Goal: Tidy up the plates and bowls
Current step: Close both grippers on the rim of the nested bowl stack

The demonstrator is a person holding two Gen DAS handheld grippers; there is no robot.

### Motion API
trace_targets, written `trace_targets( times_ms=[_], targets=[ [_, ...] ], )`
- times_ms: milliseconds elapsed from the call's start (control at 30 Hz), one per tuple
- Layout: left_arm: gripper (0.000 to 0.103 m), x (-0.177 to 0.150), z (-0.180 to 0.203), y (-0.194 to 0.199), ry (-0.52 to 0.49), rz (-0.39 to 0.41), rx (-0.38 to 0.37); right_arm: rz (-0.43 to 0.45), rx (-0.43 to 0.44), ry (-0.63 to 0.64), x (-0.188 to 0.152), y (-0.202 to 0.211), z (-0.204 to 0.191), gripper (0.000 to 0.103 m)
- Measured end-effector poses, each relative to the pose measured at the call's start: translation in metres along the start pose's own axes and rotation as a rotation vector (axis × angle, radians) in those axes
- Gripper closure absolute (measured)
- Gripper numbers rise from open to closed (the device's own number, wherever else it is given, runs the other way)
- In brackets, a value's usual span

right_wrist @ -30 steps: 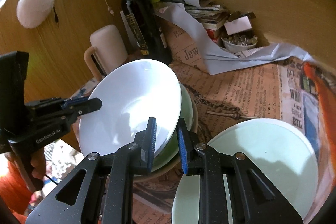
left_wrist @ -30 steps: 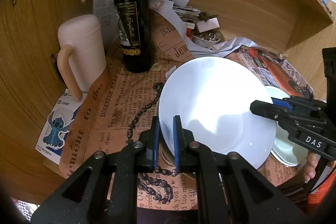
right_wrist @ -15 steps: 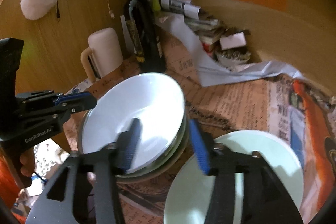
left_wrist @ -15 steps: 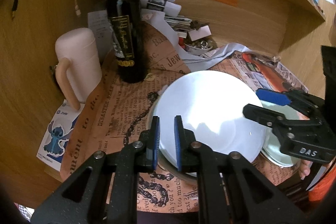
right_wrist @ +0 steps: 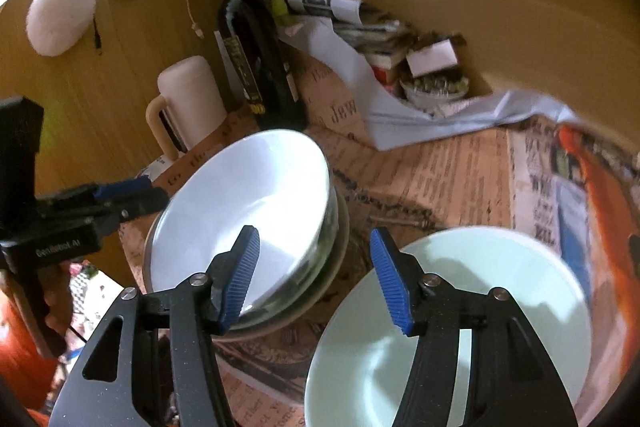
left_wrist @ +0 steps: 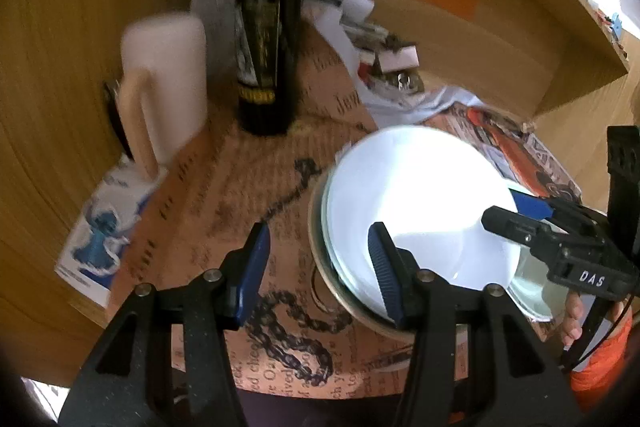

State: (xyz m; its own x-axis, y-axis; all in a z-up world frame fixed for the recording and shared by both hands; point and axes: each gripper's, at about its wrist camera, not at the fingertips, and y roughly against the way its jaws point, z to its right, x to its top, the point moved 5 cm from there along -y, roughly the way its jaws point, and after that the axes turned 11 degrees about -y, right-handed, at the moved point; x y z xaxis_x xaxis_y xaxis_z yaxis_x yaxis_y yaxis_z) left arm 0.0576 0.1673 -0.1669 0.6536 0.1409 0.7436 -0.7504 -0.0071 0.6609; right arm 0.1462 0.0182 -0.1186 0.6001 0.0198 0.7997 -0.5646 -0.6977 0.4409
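A white bowl (left_wrist: 420, 203) sits nested on top of a stack of bowls on the newspaper-covered table; it also shows in the right wrist view (right_wrist: 248, 223). My left gripper (left_wrist: 320, 263) is open, its jaws astride the bowl's near left rim. My right gripper (right_wrist: 316, 275) is open, above the stack's right rim. A pale green plate (right_wrist: 460, 327) lies flat on the table to the right of the stack, and its edge shows in the left wrist view (left_wrist: 536, 291).
A dark wine bottle (left_wrist: 266, 39) and a pink lidded mug (left_wrist: 164, 83) stand behind the stack by the wooden wall. Papers, a small dish of bits (right_wrist: 434, 87) and a white cloth (right_wrist: 440, 123) clutter the back. A Stitch sticker card (left_wrist: 100, 239) lies at the left.
Both grippers were shut on the white bowl's rim, lowered it onto the stack, then opened and let it go. The bowl now rests level in the stack.
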Motion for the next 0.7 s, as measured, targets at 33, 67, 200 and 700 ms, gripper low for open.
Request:
trace_targets(
  times_ms=[33, 67, 200, 700],
  targets=[
    [0.052, -0.003, 0.000, -0.003, 0.006, -0.010, -0.009, -0.009, 0.007, -0.010, -0.001, -0.001, 0.001, 0.049],
    [0.052, -0.004, -0.001, -0.006, 0.012, -0.015, -0.013, -0.020, 0.011, -0.020, -0.002, -0.004, 0.002, 0.049],
    [0.052, -0.009, -0.002, -0.012, 0.025, -0.032, -0.017, -0.041, 0.021, -0.028, -0.004, -0.008, 0.003, 0.049],
    [0.065, -0.013, 0.006, -0.023, 0.030, -0.031, -0.112, -0.121, 0.061, -0.094, -0.008, -0.022, 0.005, 0.047]
  ],
)
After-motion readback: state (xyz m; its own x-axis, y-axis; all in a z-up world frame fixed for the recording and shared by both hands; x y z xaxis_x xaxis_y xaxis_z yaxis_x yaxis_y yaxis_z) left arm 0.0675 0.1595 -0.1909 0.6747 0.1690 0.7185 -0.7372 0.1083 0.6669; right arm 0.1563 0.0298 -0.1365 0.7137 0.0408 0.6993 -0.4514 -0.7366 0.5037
